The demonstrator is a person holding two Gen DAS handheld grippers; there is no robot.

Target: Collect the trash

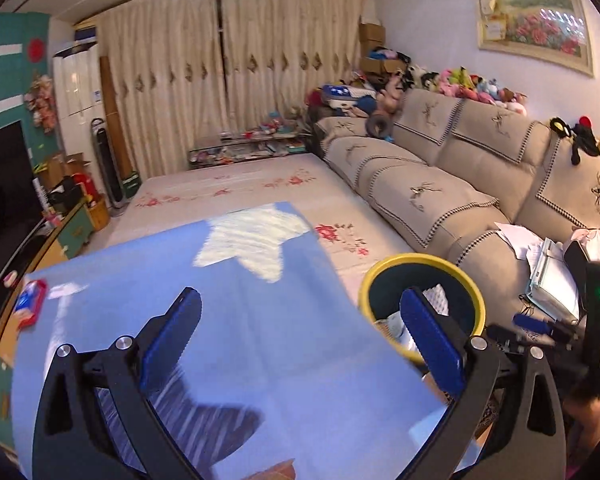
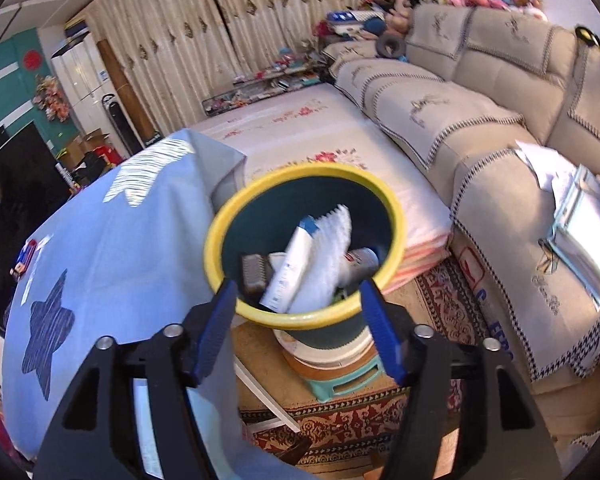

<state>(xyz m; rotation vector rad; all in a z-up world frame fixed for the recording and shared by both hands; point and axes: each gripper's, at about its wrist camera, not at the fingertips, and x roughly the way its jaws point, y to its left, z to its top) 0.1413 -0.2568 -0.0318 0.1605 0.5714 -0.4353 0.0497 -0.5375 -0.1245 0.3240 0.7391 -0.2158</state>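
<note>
A dark bin with a yellow rim (image 2: 300,170) stands beside the blue star-patterned table (image 2: 112,240). Inside it lie a white tube (image 2: 294,260), a white textured wrapper (image 2: 328,248), a brown piece (image 2: 254,274) and a can (image 2: 360,260). My right gripper (image 2: 298,284) hovers open over the bin's near rim, with nothing between its fingers. My left gripper (image 1: 300,296) is open and empty above the table (image 1: 220,320), the bin's rim (image 1: 420,258) showing behind its right finger. A red and blue packet (image 1: 30,306) lies at the table's far left edge.
The bin rests on a stack with a teal stool (image 2: 340,380) over a patterned rug (image 2: 340,424). A beige sofa (image 1: 440,200) runs along the right, with papers (image 1: 540,264) on its seat. A flowered mat (image 1: 240,188) lies beyond the table, and a dark TV (image 1: 4,184) stands at left.
</note>
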